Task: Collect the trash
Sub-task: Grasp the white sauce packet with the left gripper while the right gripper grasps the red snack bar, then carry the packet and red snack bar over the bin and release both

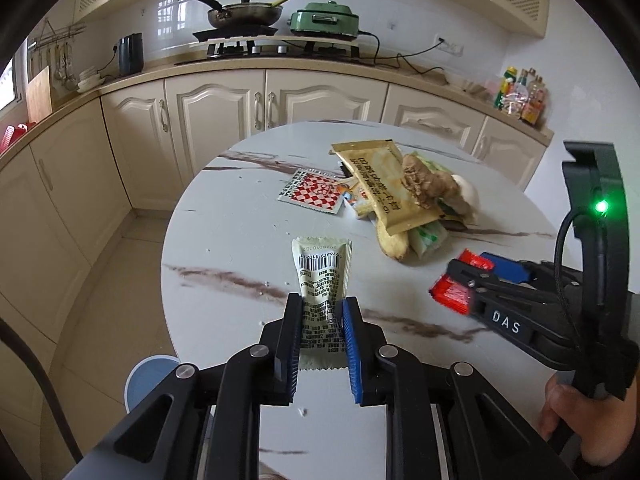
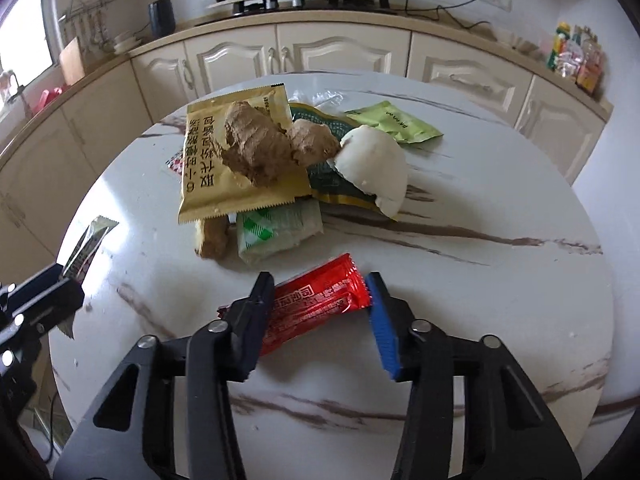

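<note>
My left gripper [image 1: 322,312] is shut on a cream sachet [image 1: 322,268] with a barcode, held over the marble table [image 1: 224,280] near its front edge. The same sachet [image 2: 86,246] shows edge-on at the left of the right wrist view. My right gripper [image 2: 318,300] is shut on a red wrapper [image 2: 316,304] that spans the gap between its pads; from the left wrist view that gripper [image 1: 460,284] sits to the right with the red wrapper [image 1: 452,292] in it. Further back lies a pile: yellow packet [image 2: 208,176], ginger pieces [image 2: 256,144], a white shell-like piece [image 2: 376,164], green packets [image 2: 276,232].
A red-and-white checked sachet [image 1: 314,192] lies left of the pile. A pale blue round container [image 1: 146,376] stands on the floor by the table's near left edge. Cream cabinets [image 1: 224,104] and a counter with a stove run behind. A hand [image 1: 576,408] holds the right gripper.
</note>
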`<state>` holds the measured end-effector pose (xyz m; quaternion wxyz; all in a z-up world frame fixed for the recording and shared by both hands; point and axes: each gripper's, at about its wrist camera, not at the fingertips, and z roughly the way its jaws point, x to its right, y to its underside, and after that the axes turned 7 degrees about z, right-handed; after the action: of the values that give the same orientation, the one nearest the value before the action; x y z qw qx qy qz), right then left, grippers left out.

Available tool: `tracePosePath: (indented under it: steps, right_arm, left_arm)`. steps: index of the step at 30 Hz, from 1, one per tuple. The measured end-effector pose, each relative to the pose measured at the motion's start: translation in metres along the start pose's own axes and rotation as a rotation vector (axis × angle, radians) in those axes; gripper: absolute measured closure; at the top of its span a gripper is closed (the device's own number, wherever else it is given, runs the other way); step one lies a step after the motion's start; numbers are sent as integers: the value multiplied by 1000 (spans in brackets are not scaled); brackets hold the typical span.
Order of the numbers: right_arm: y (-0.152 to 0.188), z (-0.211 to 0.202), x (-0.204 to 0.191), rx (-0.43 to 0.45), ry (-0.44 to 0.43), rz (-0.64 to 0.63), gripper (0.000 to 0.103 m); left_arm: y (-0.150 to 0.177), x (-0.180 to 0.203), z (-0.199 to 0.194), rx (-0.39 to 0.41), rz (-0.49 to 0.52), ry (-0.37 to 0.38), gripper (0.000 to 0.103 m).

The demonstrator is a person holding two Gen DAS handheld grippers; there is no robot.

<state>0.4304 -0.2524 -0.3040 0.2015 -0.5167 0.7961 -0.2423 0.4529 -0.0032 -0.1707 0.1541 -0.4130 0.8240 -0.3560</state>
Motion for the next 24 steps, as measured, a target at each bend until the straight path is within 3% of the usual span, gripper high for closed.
tracePosePath:
  steps: [3, 5, 11, 24]
  right_arm:
    - [2, -7, 8, -6, -17, -16, 92]
    - [4, -11, 14, -7, -41, -10, 94]
    - [12, -26, 25, 10, -91, 31, 95]
    - [5, -82, -7, 155, -131, -44, 98]
  left_arm:
    - [2, 4, -10, 2, 3, 16, 87]
    - [3, 6, -15, 4, 5, 30, 87]
    - [8, 8, -33, 10, 1, 54, 87]
    - [13, -1, -77, 60, -23, 66, 87]
